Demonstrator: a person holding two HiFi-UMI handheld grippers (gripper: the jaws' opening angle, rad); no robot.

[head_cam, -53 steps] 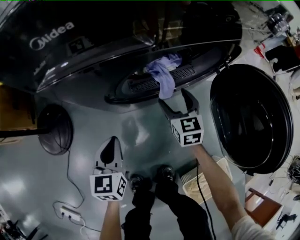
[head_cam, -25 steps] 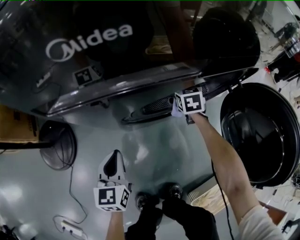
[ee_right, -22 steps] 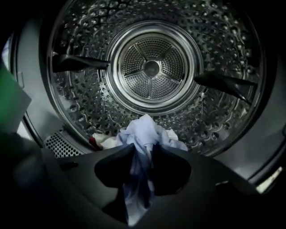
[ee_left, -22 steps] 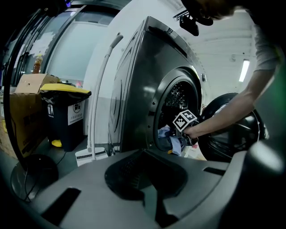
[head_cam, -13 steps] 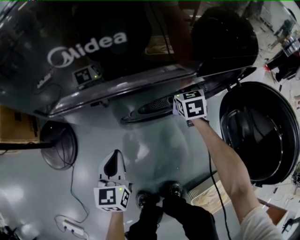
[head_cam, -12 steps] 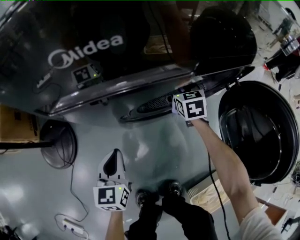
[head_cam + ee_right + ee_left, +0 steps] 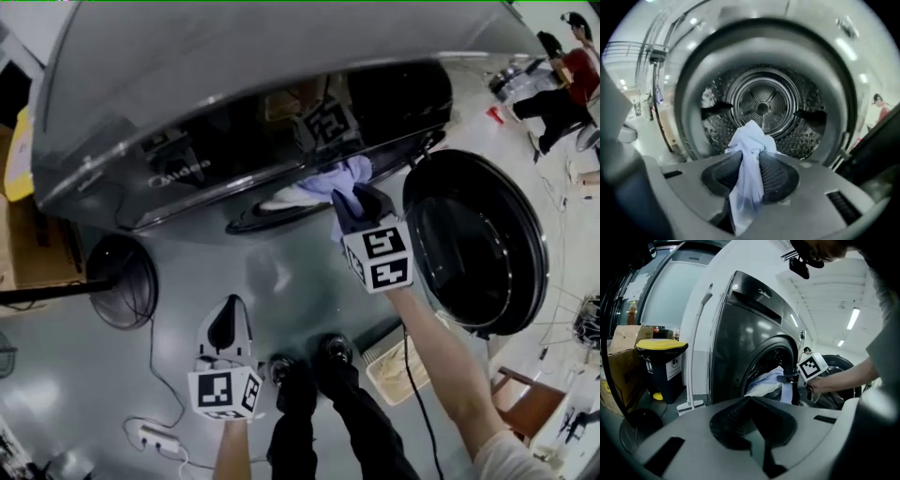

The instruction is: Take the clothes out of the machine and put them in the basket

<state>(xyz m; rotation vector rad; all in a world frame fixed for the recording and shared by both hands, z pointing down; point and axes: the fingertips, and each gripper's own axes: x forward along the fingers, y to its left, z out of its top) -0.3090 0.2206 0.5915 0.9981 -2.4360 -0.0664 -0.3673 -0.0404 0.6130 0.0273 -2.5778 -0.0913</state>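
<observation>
The dark grey washing machine stands with its round door swung open to the right. My right gripper is just outside the drum mouth, shut on a pale blue cloth. In the right gripper view the cloth is bunched between the jaws and hangs down, with the steel drum behind it. More pale laundry lies at the drum mouth. My left gripper hangs low over the floor, jaws together and holding nothing. A beige basket sits by the person's feet.
A black round fan and a white power strip lie on the grey floor to the left. The left gripper view shows a yellow-lidded bin and a cardboard box beside the machine. A wooden stool stands at the lower right.
My right gripper has drawn back out of the drum mouth toward me, with the pale blue cloth in its jaws. The head view has tilted up. The left gripper looks much the same.
</observation>
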